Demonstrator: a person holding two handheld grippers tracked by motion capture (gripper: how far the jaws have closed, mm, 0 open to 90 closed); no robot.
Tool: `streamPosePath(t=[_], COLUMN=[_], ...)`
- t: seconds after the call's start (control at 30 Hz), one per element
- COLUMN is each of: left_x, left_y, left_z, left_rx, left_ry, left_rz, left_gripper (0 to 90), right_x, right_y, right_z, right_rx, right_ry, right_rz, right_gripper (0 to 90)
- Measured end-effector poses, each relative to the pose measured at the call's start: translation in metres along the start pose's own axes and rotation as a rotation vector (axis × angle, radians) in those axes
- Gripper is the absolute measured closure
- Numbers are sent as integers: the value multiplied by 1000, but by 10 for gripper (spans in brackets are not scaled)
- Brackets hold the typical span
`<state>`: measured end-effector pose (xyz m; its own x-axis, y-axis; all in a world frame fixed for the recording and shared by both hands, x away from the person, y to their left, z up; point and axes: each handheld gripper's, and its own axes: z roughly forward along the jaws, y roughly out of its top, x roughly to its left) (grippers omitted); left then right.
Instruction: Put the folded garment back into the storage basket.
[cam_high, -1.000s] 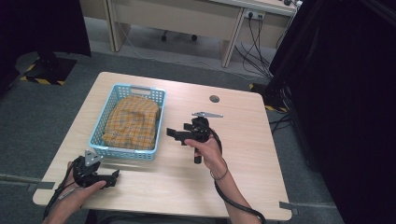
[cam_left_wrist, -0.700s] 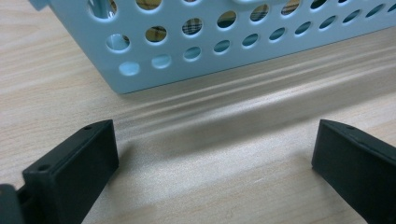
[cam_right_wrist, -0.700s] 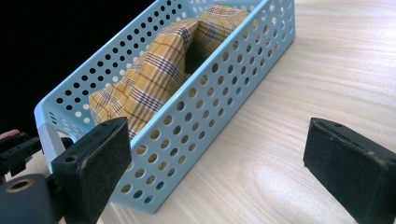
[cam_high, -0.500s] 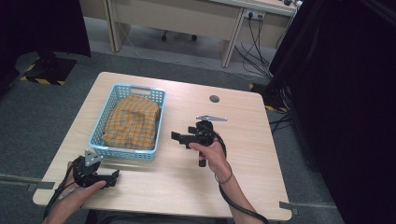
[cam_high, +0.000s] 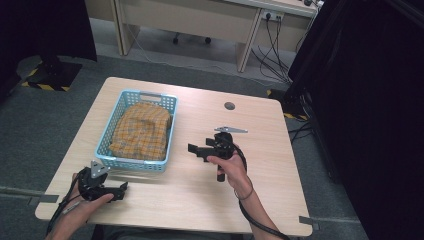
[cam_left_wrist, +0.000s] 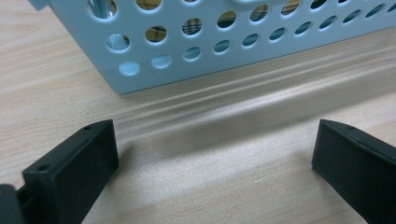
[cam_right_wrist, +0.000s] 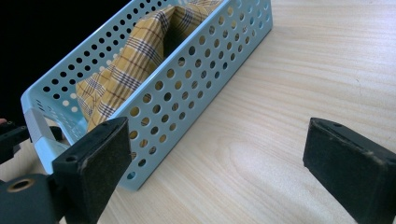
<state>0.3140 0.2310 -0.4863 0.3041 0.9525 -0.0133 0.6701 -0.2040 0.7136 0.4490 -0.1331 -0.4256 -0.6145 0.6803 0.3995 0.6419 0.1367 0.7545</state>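
On the pale wooden table (cam_high: 200, 200) sat a light blue perforated plastic basket (cam_high: 172, 112) with a folded yellow plaid cloth (cam_high: 140, 131) bundled inside it, filling most of the basket and humped a bit above the rim. The person's right gripper (cam_high: 196, 150) hovered just beside the basket's right long wall, black jaws spread wide with nothing between them, pointed toward the basket. From the right gripper view you could see the cloth (cam_right_wrist: 135, 60) peeking over the wall of the basket (cam_right_wrist: 196, 70), so the line of approach looked decent.

The left gripper (cam_high: 119, 190) rested low near the front left corner of the table, close to the basket's near end wall. Its jaws were also wide apart and empty, with bare wood between them and the holey basket wall (cam_left_wrist: 210, 42) straight ahead.

My take on doing this well: if the aim was to pull the cloth out, the right gripper would've needed to come up over the rim rather than push in from the side, then bite a raised fold near the top, not the flat middle. A light basket like that probably slides or lifts with the fabric, so I'd have used the left gripper to pin the near wall first. Pinch a thick fold, lift slow.
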Motion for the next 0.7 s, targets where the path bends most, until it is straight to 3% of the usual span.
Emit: streamPosePath(t=[0.7], left_x=[0], left_y=[0], left_z=[0], left_rx=[0], left_ry=[0], left_rz=[0], left_gripper=[0], right_x=[-4], right_y=[-8], right_z=[-9], right_rx=[6], right_ry=[-5], right_rz=[-1], right_gripper=[87])
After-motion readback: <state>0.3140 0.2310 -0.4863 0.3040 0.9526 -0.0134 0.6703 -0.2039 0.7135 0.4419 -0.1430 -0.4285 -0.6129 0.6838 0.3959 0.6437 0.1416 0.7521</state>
